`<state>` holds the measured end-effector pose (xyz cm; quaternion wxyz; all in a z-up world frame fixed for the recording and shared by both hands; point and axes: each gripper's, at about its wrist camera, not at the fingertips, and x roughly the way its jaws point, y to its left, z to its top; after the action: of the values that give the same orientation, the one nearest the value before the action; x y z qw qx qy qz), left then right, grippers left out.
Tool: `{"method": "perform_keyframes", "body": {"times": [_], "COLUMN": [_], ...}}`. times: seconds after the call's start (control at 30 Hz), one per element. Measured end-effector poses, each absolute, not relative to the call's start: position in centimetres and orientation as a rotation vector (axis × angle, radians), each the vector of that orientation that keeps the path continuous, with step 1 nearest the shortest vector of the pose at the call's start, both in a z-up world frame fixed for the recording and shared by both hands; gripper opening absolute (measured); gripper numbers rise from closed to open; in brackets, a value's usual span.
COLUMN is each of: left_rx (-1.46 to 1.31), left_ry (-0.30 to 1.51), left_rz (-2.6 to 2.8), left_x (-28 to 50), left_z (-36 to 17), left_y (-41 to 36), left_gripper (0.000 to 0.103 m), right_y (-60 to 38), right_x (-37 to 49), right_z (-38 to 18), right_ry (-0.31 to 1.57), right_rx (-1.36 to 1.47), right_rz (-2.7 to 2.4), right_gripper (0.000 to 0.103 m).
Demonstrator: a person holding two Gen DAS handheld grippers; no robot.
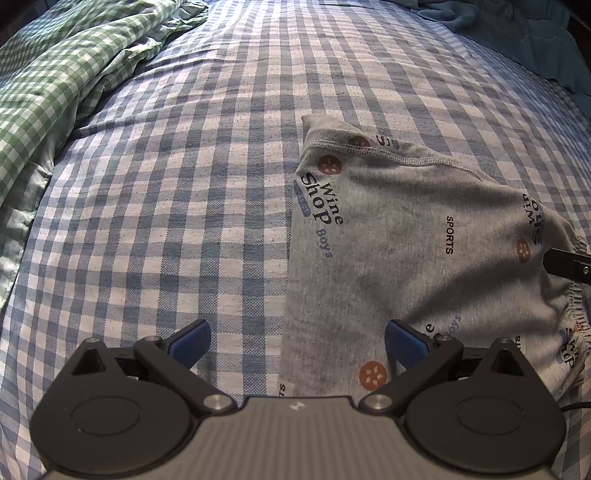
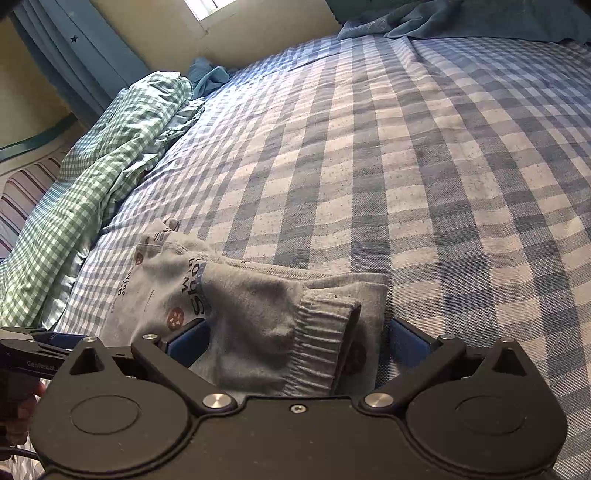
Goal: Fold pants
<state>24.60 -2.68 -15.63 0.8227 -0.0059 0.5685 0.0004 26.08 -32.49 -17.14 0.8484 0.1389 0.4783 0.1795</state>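
Grey printed pants (image 1: 406,229) lie folded into a compact bundle on the blue checked bedsheet (image 1: 184,184). My left gripper (image 1: 298,343) is open and straddles the bundle's left edge, with one blue fingertip (image 1: 404,341) over the cloth and the other over the sheet. A tip of the right gripper (image 1: 569,266) touches the bundle's right side. In the right wrist view the pants (image 2: 240,314) lie bunched with a ribbed band (image 2: 317,347) on top. This band sits between the wide-open fingers of my right gripper (image 2: 297,343). The left gripper (image 2: 26,350) shows at the left edge.
A crumpled green checked blanket (image 1: 55,92) (image 2: 110,147) lies along the bed's left side. Blue cloth (image 1: 517,29) (image 2: 461,18) is piled at the far end. A blue curtain (image 2: 74,55) and a wall stand beyond the bed. Open sheet (image 2: 443,166) stretches ahead.
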Motion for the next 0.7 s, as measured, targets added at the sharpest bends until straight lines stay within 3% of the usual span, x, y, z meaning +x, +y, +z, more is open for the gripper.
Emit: {"method": "perform_keyframes", "body": {"times": [0.43,0.6,0.7], "left_rx": [-0.059,-0.080,-0.098], "left_ry": [1.239,1.237,1.212], "left_rz": [0.017,0.017,-0.010], "left_x": [24.3,24.0,23.7], "left_z": [-15.8,-15.3,-14.7], "left_y": [-1.4,-0.5,-0.3], "left_gripper": [0.103,0.102,0.089], "right_y": [-33.9,-34.1,-34.4], "right_x": [26.1,25.7,25.6], "right_z": [-17.2,-17.0,-16.8], "right_ry": [0.999,1.001,1.008], "right_rx": [0.445,0.436,0.429], "right_rz": [0.381,0.343,0.306], "right_gripper": [0.101,0.087,0.074]}}
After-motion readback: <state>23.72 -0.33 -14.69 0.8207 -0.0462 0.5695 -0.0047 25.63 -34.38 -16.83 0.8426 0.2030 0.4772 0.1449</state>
